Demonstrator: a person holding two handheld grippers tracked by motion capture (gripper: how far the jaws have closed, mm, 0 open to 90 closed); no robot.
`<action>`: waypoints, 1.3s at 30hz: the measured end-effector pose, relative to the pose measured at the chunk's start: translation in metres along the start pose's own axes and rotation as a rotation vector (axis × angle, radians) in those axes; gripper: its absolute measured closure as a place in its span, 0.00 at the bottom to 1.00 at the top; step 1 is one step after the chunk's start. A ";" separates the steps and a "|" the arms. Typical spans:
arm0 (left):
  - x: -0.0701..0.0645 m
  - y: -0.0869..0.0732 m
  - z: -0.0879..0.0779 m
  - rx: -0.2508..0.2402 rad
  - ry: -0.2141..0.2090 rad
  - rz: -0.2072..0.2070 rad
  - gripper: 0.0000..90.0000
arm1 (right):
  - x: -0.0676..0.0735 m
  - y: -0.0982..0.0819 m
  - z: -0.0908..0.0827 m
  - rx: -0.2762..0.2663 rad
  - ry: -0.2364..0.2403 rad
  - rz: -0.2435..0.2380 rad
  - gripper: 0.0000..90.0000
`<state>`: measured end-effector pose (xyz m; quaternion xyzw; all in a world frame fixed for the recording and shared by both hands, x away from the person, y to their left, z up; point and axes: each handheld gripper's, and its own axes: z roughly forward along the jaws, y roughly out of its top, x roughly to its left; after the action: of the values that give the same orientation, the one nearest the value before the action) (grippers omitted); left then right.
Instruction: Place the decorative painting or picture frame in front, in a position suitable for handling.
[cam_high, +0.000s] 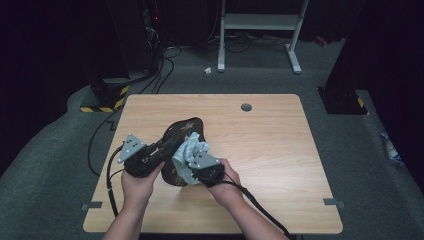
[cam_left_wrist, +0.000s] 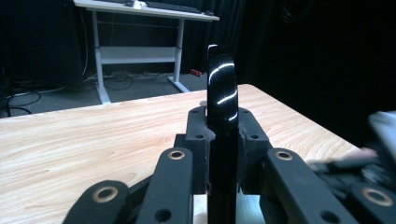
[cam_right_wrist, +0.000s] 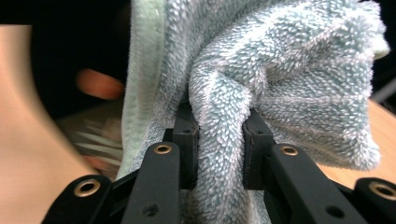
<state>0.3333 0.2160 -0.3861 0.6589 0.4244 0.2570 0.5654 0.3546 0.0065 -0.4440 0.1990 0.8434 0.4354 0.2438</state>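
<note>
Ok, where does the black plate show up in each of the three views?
High view: black plate held on edge, centre-left, against the cloth.
Left gripper view: its glossy rim stands upright between the jaws, centre.
Right gripper view: a dark blurred patch left of the cloth, probably the plate.
Shared landmark: the wooden table.

A black glossy plate (cam_high: 181, 135) with a pale floral pattern is held tilted on edge above the middle of the bench (cam_high: 270, 150), its rim clamped edgewise so that in the left gripper view its dark shiny edge (cam_left_wrist: 221, 98) stands upright. A light blue-grey terry cloth (cam_high: 190, 150), bunched and folded with a pale green hem, presses against the plate's face; a thick fold of it (cam_right_wrist: 219, 154) is pinched.
</note>
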 end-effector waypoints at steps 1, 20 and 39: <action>0.000 0.000 0.000 0.001 -0.001 0.001 0.87 | 0.006 0.002 -0.002 -0.009 0.013 -0.011 0.80; 0.000 0.001 0.001 0.008 0.013 0.004 0.87 | 0.023 -0.060 0.032 0.166 0.054 -0.031 0.81; 0.000 0.001 0.001 0.007 0.014 0.002 0.87 | 0.034 0.004 -0.002 -0.037 0.034 -0.075 0.80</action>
<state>0.3339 0.2155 -0.3854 0.6592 0.4288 0.2608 0.5600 0.3271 0.0260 -0.4473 0.1554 0.8461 0.4446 0.2494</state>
